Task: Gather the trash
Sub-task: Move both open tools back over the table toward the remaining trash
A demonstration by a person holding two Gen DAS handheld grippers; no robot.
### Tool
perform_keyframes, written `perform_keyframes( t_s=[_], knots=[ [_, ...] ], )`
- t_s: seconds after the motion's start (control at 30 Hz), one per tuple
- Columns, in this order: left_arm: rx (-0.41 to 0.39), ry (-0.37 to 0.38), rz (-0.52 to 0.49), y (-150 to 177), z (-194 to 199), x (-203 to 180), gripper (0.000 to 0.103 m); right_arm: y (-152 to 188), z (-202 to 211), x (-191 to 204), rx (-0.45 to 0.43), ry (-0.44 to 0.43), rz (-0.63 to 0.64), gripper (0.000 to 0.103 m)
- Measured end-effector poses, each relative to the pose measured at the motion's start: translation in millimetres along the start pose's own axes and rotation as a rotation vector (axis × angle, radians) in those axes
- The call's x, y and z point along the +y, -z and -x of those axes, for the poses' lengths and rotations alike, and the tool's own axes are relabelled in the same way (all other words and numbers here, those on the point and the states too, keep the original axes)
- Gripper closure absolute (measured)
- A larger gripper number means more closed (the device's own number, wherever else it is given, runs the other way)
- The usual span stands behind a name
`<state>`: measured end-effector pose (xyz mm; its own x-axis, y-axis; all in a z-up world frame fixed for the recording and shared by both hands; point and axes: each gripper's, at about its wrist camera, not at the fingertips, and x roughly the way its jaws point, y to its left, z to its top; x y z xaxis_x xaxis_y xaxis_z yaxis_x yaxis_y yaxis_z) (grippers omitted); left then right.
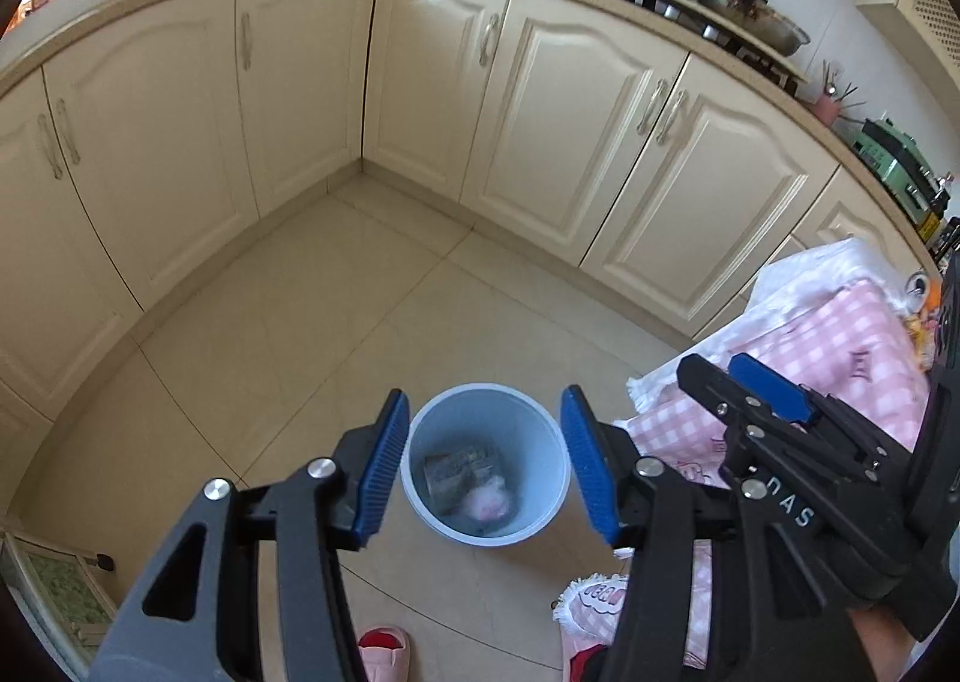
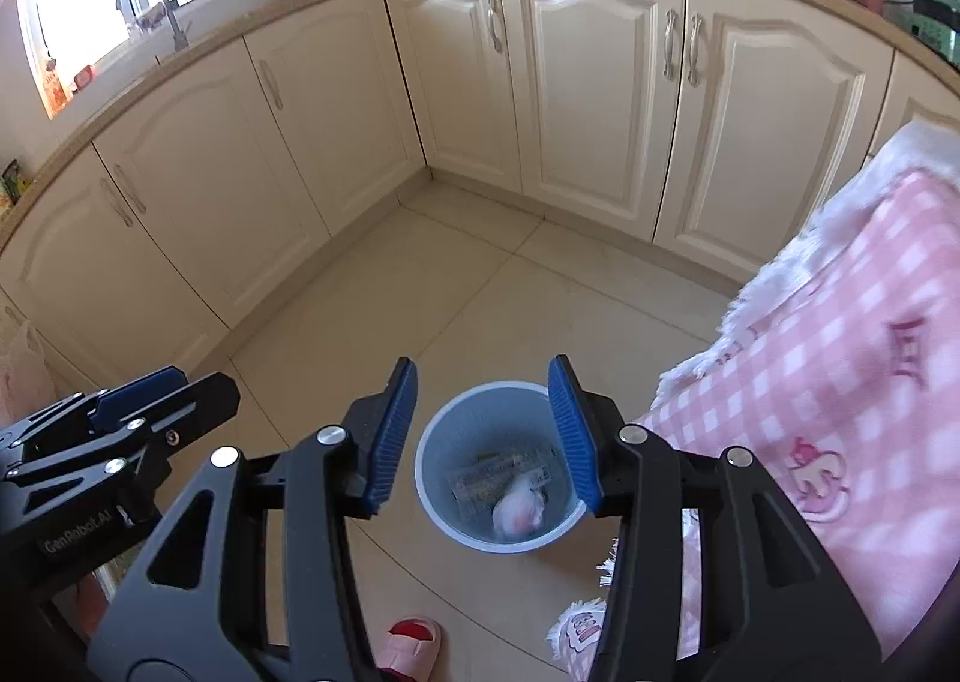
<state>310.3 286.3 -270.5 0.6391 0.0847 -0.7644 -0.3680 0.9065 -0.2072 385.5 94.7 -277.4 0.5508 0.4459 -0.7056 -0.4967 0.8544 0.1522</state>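
A light blue bin point(image 1: 540, 442) point(image 2: 447, 436) stands on the tiled floor, right below both grippers. Inside it lie a crumpled pink-and-white wad point(image 1: 489, 502) point(image 2: 519, 511) and a clear wrapper point(image 1: 459, 469) point(image 2: 492, 472). My left gripper point(image 1: 485, 395) is open above the bin, with nothing between its blue pads. Beside it, my right gripper point(image 2: 483, 364) is also open and empty over the bin. In the left wrist view the right gripper point(image 1: 750, 382) shows at the right; in the right wrist view the left gripper point(image 2: 162, 388) shows at the left.
A pink checked cloth point(image 1: 828, 346) point(image 2: 840, 382) covers a surface at the right and hangs down close to the bin. Cream cabinets point(image 1: 570, 112) wrap the corner behind. A pink slipper point(image 1: 384, 652) point(image 2: 414, 646) is on the floor near the bottom edge.
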Motion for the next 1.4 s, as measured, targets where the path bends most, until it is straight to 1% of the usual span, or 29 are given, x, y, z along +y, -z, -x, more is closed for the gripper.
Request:
perform_keyframes(
  t_s=[0.2,0.27,0.4,0.5,0.63,0.7,0.8,0.87,0.93,0.97,1.03,1.1,1.17,1.27,1.4],
  knots=[
    [-0.082,0.024,-0.018,2,61,-12,0.049,-2,70,6,-0.081,-0.012,-0.002,0.057],
    [-0.108,0.030,-0.028,4,81,-19,0.047,-1,97,7,-0.113,-0.013,0.001,0.057],
    [-0.185,0.038,-0.065,12,132,-40,0.044,6,150,3,-0.184,-0.001,0.006,0.054],
    [-0.237,0.048,-0.096,18,164,-60,0.038,13,198,-8,-0.247,0.017,-0.001,0.051],
    [-0.291,0.084,-0.152,29,201,-94,0.035,24,249,-27,-0.310,0.044,-0.021,0.048],
    [-0.302,0.104,-0.178,33,211,-112,0.035,32,272,-40,-0.334,0.056,-0.037,0.048],
    [-0.308,0.150,-0.228,41,222,-146,0.035,44,303,-65,-0.369,0.100,-0.067,0.046],
    [-0.309,0.173,-0.262,46,227,-166,0.035,55,322,-83,-0.393,0.135,-0.087,0.044],
    [-0.303,0.201,-0.306,51,227,-191,0.032,65,335,-100,-0.404,0.169,-0.109,0.044],
    [-0.288,0.222,-0.332,53,224,-207,0.032,70,341,-111,-0.410,0.184,-0.124,0.043],
    [-0.256,0.262,-0.354,59,218,-228,0.031,79,349,-135,-0.414,0.224,-0.160,0.043],
    [-0.208,0.307,-0.373,63,205,-250,0.031,88,355,-160,-0.412,0.260,-0.201,0.043],
    [-0.167,0.330,-0.393,65,192,-266,0.031,96,356,-181,-0.404,0.286,-0.240,0.043],
    [-0.115,0.345,-0.434,66,167,-296,0.031,104,354,-212,-0.388,0.319,-0.294,0.043],
    [-0.049,0.376,-0.445,67,137,-326,0.031,109,343,-239,-0.368,0.340,-0.323,0.043]
  ],
)
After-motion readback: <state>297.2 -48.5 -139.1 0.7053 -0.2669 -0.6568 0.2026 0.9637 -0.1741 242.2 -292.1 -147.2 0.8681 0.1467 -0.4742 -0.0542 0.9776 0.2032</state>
